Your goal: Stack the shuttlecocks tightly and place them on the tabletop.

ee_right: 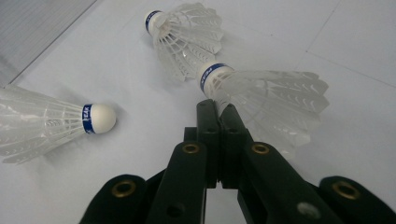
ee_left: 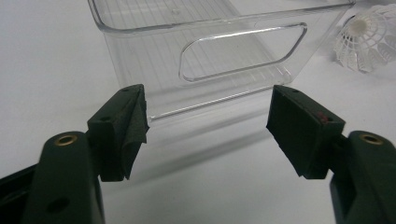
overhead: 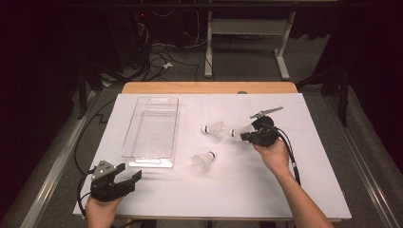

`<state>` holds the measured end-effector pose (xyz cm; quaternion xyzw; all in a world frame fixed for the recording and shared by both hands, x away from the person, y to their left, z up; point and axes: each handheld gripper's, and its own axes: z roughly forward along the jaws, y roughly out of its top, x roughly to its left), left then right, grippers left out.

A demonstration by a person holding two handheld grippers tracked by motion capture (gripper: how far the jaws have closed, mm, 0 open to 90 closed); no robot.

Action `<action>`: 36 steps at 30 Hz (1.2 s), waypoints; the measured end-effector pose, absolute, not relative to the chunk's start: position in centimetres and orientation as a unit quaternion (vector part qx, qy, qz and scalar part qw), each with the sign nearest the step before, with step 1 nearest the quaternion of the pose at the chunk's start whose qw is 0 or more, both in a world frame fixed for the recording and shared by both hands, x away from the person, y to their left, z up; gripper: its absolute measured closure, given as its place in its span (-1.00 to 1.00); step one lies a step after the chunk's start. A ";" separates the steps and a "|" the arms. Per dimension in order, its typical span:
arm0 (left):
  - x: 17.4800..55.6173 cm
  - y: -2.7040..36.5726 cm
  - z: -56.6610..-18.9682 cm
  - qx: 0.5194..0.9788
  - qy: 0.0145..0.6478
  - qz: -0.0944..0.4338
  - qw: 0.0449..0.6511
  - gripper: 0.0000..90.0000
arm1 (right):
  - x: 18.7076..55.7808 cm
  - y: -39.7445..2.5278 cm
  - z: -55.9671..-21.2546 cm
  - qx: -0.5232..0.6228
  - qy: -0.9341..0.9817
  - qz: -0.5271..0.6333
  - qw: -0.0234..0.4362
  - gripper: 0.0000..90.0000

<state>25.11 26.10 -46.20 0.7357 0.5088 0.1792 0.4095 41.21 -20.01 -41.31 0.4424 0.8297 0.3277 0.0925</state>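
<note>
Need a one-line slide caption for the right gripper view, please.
Right gripper shut on a shuttlecock, two more shuttlecocks lying on the white table.

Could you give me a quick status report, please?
Right gripper shut on a shuttlecock. Left gripper open before the bin. Two shuttlecocks lie loose; nothing in the way.

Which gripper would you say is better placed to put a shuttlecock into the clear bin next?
Right: the right gripper already pinches a shuttlecock, while the left gripper sits open by the clear bin.
</note>
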 end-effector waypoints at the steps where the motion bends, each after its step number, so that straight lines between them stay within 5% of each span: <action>1: 25.1 26.1 -46.2 0.736 0.509 0.179 0.409 -0.34 | 41.2 -20.0 -41.3 0.442 0.830 0.327 0.092 1.00; 36: 25.1 26.0 -46.2 0.740 0.503 0.178 0.409 -0.34 | 42.5 -17.0 -41.4 0.429 0.838 0.328 0.083 1.00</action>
